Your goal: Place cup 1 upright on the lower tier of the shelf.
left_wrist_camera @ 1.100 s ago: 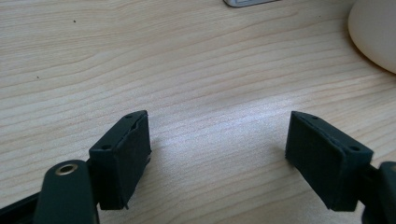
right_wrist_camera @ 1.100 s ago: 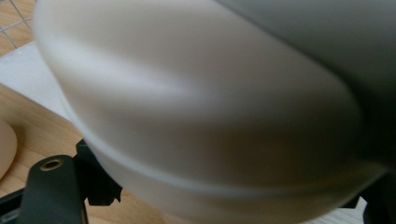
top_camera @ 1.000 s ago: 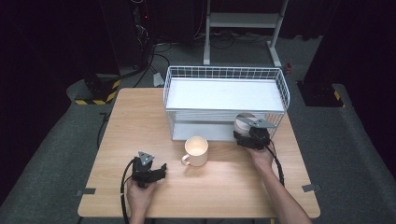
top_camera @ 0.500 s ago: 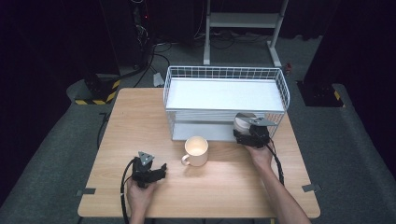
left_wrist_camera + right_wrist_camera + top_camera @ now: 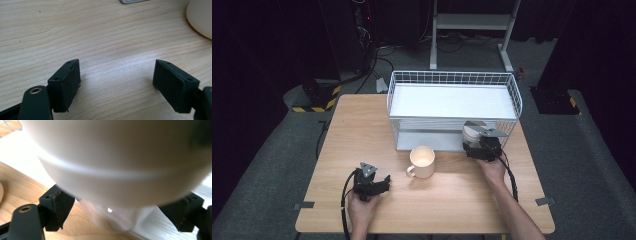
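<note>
Nothing shifted since earlier frames; both hands in place. Right gripper [image 5: 478,145] at near right corner of rack [image 5: 512,90], jaws just been closing again after a brief widening, white cup [image 5: 120,162] between them; cannot tell whether pads press on it. Cup at rack's lower shelf edge, tilted towards camera. Left gripper [image 5: 382,182] low over table [image 5: 337,130], near left, jaws partly apart, holding nothing. Mug [image 5: 422,161] between grippers, upright, well apart from both.

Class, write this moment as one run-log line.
left gripper: open, over bare table | right gripper: jaws just closing around white bowl at wire rack | cream mug: untouched
</note>
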A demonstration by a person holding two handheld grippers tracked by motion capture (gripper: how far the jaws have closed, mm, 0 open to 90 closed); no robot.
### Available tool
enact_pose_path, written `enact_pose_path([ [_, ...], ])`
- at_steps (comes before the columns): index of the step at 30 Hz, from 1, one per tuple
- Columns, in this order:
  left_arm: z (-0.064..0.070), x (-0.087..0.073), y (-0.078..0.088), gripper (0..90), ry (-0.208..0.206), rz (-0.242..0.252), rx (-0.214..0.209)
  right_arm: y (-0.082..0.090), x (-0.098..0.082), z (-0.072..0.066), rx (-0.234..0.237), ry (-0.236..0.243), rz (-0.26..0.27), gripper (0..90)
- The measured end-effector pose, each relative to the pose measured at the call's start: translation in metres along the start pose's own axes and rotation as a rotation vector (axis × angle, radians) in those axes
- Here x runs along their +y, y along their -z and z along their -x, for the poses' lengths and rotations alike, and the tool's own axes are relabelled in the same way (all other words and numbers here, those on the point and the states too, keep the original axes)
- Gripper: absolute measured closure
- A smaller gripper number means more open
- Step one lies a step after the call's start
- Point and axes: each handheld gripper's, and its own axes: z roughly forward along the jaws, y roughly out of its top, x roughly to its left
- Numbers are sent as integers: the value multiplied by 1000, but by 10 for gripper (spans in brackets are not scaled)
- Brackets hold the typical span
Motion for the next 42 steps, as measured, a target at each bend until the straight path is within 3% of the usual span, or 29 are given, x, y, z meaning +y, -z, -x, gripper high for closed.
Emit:
enact_pose_path([
  [6, 0, 0, 0, 223, 0, 0, 1, 6, -6, -4, -11, -7, 0, 189],
  [8, 0, 0, 0, 223, 0, 0, 0, 5, -6, -2, -11, 12, 10, 189],
  [12, 0, 0, 0, 223, 1, 0, 1, 3, -6, -2, -12, -4, 3, 189],
  [13, 0, 0, 0, 223, 0, 0, 0, 2, -5, 0, -13, 14, 12, 189],
  [19, 0, 0, 0, 223, 1, 0, 0, -5, -3, 2, -25, -11, 20, 190],
  [37, 0, 0, 0, 223, 0, 0, 1, -34, 17, 8, -77, -37, -34, 191],
  [42, 0, 0, 0, 223, 0, 0, 1, -38, 19, 9, -73, -35, -24, 189],
])
